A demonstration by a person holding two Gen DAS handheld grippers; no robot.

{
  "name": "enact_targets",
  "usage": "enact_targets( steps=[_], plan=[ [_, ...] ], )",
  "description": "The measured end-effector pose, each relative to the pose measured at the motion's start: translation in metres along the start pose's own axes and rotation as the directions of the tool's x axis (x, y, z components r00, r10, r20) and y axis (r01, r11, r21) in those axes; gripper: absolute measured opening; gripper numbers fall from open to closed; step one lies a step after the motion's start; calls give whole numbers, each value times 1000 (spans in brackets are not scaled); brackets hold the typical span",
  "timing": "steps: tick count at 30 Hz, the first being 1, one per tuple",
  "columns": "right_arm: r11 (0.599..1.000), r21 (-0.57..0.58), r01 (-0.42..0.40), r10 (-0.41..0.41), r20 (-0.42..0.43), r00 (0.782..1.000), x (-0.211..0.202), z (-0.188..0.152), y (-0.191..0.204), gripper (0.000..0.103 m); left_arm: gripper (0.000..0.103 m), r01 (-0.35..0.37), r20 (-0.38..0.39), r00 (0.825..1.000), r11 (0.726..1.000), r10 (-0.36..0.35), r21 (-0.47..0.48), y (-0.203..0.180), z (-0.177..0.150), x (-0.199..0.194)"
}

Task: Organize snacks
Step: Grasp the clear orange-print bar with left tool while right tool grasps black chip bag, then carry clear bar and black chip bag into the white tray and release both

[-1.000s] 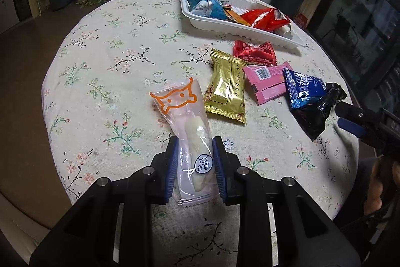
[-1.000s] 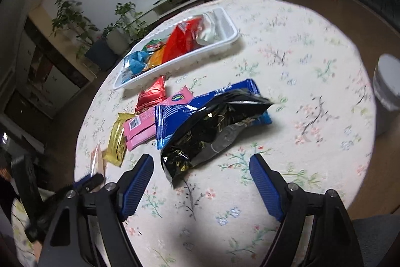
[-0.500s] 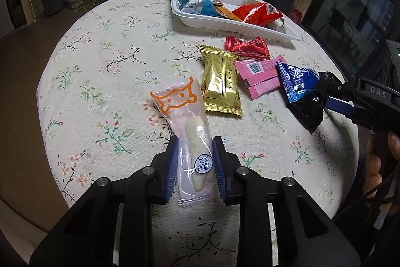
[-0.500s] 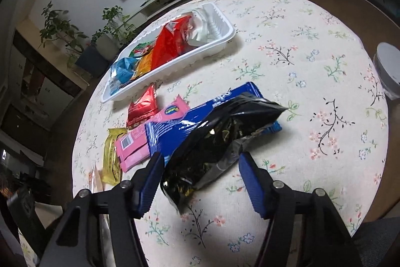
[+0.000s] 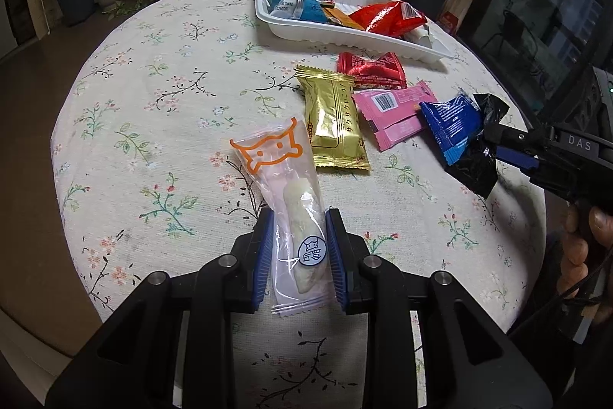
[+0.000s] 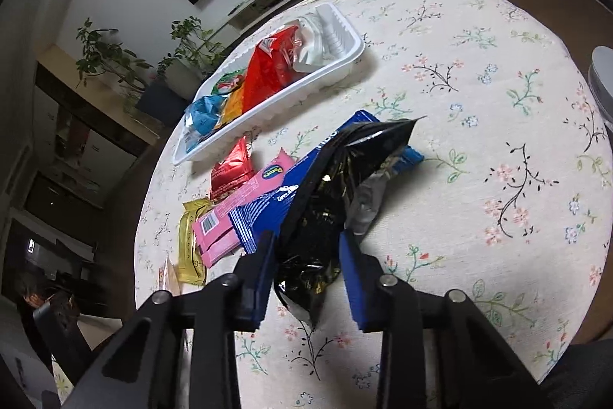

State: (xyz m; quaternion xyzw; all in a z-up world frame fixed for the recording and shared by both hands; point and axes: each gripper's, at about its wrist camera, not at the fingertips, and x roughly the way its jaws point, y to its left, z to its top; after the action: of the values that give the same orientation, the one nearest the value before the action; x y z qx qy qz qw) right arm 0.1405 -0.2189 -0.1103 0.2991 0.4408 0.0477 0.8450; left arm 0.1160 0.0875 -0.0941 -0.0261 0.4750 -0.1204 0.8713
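Both grippers clamp snack packets over the floral table.

The left gripper (image 5: 299, 248) pinches one clear cat-print packet (image 5: 285, 202); the right gripper (image 6: 308, 267) squeezes one black bag (image 6: 329, 202). Four loose packets lie ahead between them, beyond them one white tray (image 5: 345, 39).

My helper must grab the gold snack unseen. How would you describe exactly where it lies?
On the floral table, look just in front of the white tray. In the loose row there, the gold packet lies leftmost, beside the pink packet, the only metallic gold wrapper.
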Motion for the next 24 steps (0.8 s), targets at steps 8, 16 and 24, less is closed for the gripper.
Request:
enact_targets(
  steps=[8, 16, 24],
  plan=[
    [999, -8, -38, 38, 1, 999, -14, -7, -7, 24, 25, 17, 13, 1000, 1000, -17, -1, 0, 0, -3],
    [998, -14, -63, 64, 22, 998, -34, -18, -9, 18, 24, 38, 22, 999, 999, -38, -11, 1, -2, -9],
    [996, -86, -35, 38, 40, 998, -42, -20, 0, 14, 23, 50, 21, 999, 999, -50, -14, -1, -4, -13]
  ],
)
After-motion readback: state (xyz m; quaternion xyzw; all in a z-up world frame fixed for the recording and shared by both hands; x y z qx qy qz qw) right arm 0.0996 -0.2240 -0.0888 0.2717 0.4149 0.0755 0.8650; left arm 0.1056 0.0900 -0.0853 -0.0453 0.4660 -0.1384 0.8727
